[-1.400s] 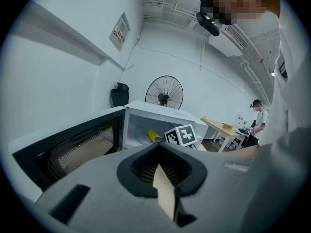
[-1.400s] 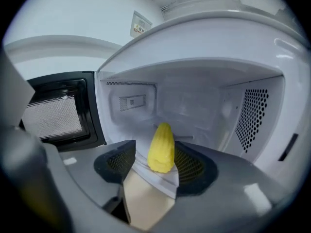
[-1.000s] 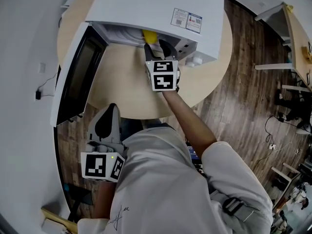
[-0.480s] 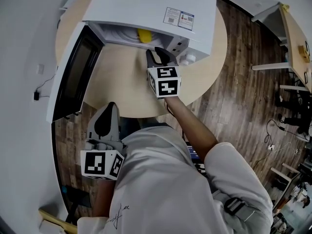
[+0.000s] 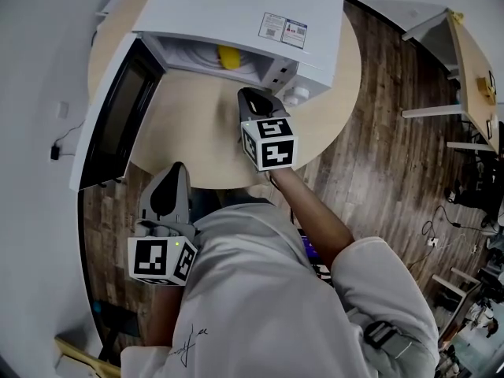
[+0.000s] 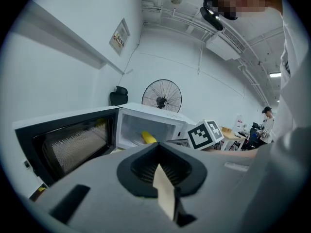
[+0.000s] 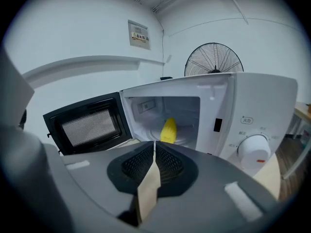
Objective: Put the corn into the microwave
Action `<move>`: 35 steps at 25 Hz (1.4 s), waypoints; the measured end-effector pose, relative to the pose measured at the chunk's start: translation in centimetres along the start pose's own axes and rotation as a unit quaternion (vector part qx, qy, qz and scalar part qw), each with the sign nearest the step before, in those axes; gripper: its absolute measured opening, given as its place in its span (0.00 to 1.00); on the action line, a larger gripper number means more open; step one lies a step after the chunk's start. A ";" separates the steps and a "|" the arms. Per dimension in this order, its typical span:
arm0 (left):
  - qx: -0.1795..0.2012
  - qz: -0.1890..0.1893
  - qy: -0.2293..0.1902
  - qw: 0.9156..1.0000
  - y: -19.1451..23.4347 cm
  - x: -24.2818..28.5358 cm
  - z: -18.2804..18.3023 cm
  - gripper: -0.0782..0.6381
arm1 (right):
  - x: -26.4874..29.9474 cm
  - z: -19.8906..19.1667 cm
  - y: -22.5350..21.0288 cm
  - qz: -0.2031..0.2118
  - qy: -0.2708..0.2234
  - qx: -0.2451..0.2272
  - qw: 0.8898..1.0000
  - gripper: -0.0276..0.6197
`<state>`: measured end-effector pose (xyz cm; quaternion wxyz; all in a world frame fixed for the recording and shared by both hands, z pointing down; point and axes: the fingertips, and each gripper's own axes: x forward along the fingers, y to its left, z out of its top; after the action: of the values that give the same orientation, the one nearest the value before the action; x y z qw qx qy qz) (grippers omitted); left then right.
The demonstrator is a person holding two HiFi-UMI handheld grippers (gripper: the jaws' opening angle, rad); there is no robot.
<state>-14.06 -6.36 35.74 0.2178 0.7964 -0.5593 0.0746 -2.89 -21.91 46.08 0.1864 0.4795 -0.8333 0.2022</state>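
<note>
One item in play: the corn [image 5: 227, 57], yellow, lying on the floor of the microwave [image 5: 236, 14] cavity, toward the middle.
Task stage: placing looks done; the corn is inside and nothing grips it.
Left to do: probably only swinging the door [image 5: 118, 120] closed, if that counts. It stands wide open on the left.
Right tool [image 5: 252, 94]: over the worktop [image 5: 197, 124], just in front of the cavity mouth and apart from the corn. Its jaws have just been closing and meet, clenched on nothing.
Left tool [image 5: 175, 172]: low, near the person's body at the worktop's near edge, beside the door's outer end. Jaws pressed together, empty.
In the way: nothing visible between the door and the cavity. The door hangs out past the worktop's rim near the left tool, so its swing path needs minding.
Around: a control dial [image 7: 253, 150] on the microwave front, a standing fan [image 7: 214, 58] behind, a wooden floor [image 5: 378, 156], other desks far right.
</note>
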 end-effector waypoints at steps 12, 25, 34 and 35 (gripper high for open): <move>0.006 0.008 -0.002 1.000 -0.3 0.5 -0.4 0.09 | -4.1 -0.3 0.4 0.038 -0.001 0.014 0.999 0.06; 0.003 0.031 -0.013 0.999 0.4 -0.5 -0.1 0.09 | -8.2 -0.9 2.5 0.095 -0.002 0.011 0.995 0.06; 0.005 0.042 -0.019 0.999 1.4 -1.5 -0.5 0.09 | -10.9 -0.4 3.1 0.131 -0.017 0.018 0.991 0.06; 0.005 0.044 -0.020 0.999 1.4 -1.7 -0.5 0.09 | -11.3 -0.2 3.0 0.132 -0.019 0.019 0.991 0.06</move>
<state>-15.92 -5.08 36.00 0.1995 0.7734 -0.5975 0.0705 -0.17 -12.27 40.13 0.1331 0.3724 -0.8888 0.2315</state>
